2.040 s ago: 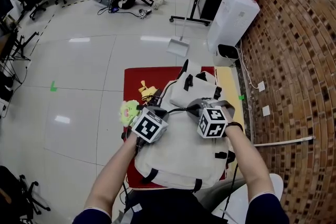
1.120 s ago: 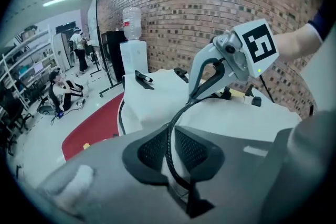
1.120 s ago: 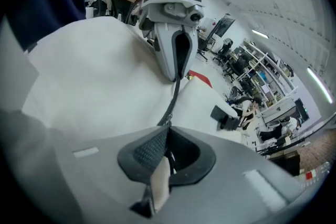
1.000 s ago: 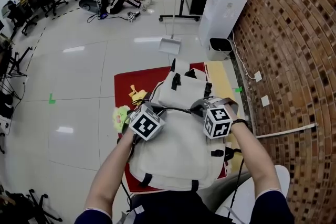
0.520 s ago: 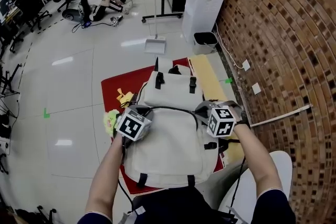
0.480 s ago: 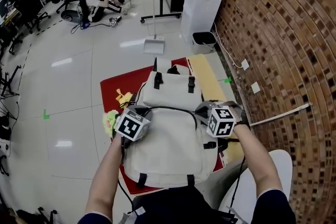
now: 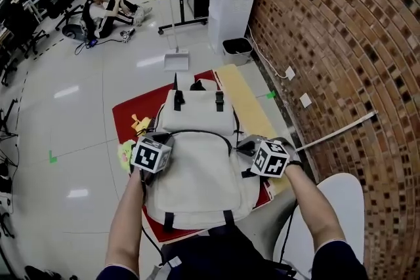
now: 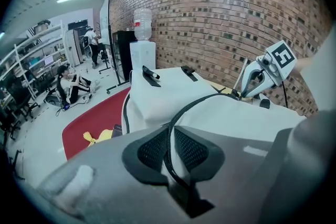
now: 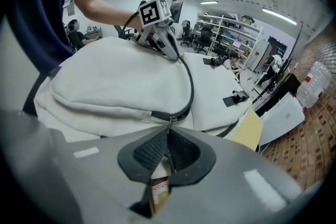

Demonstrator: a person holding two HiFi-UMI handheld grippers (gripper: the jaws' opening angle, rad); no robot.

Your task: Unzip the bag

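A cream backpack [image 7: 197, 170] lies flat on a red mat [image 7: 128, 111], and its dark zip line [image 7: 197, 133] arcs across the upper panel. My left gripper [image 7: 156, 149] is at the bag's left edge. In the left gripper view, this left gripper [image 8: 169, 152] is shut on the zip seam and fabric there. My right gripper [image 7: 246, 146] sits at the bag's right edge. The right gripper view shows the right gripper [image 9: 168, 150] shut on the metal zip pull [image 9: 169, 123], with a small tag hanging under the jaws. The zip [image 9: 188, 89] curves from there back to the left gripper [image 9: 170, 52].
A yellow toy [image 7: 139, 122] and a green toy [image 7: 125, 153] lie on the mat left of the bag. A yellow board [image 7: 239, 98] lies along its right side. A brick wall [image 7: 341, 42], a water dispenser [image 7: 231, 0], a dustpan [image 7: 175, 61] and a seated person [image 7: 98, 10] lie beyond.
My right gripper has moved from the bag's top middle round to its right edge, rolling as it went. The left gripper stays at the left edge. The head view has swung toward the wall.
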